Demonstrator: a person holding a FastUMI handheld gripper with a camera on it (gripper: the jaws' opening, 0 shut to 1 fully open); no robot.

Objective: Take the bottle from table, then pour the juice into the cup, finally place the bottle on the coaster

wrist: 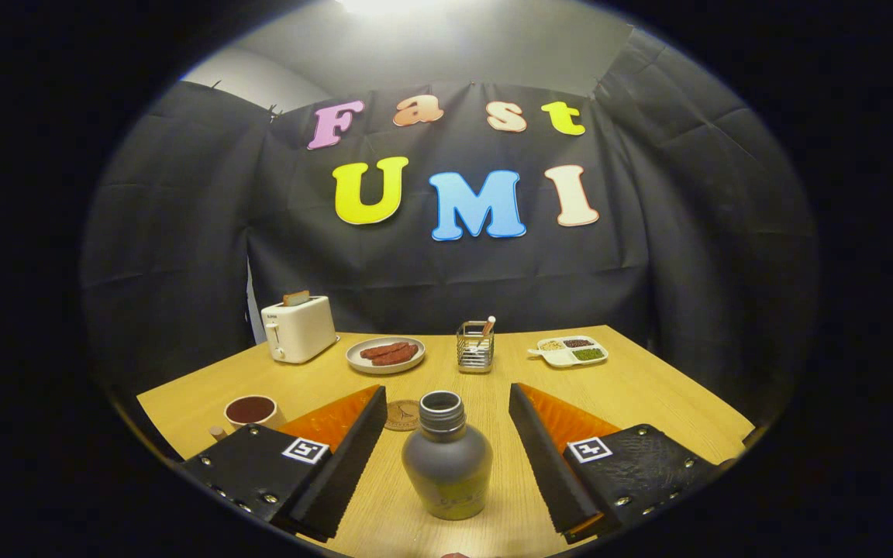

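Note:
A squat grey bottle (446,461) with an open neck stands upright on the wooden table (648,387), between my two fingers. My gripper (446,403) is open, its fingers spread wide on either side of the bottle with a gap on each side. A round wooden coaster (401,415) lies just behind the bottle, a little to its left, partly hidden by the left finger. A pale cup (252,411) with dark liquid in it sits beyond the left finger, further left.
At the back of the table stand a white toaster (298,328), a plate of sausages (385,354), a wire holder (475,347) and a divided dish of grains (570,350). Black cloth walls close in the table behind and at both sides.

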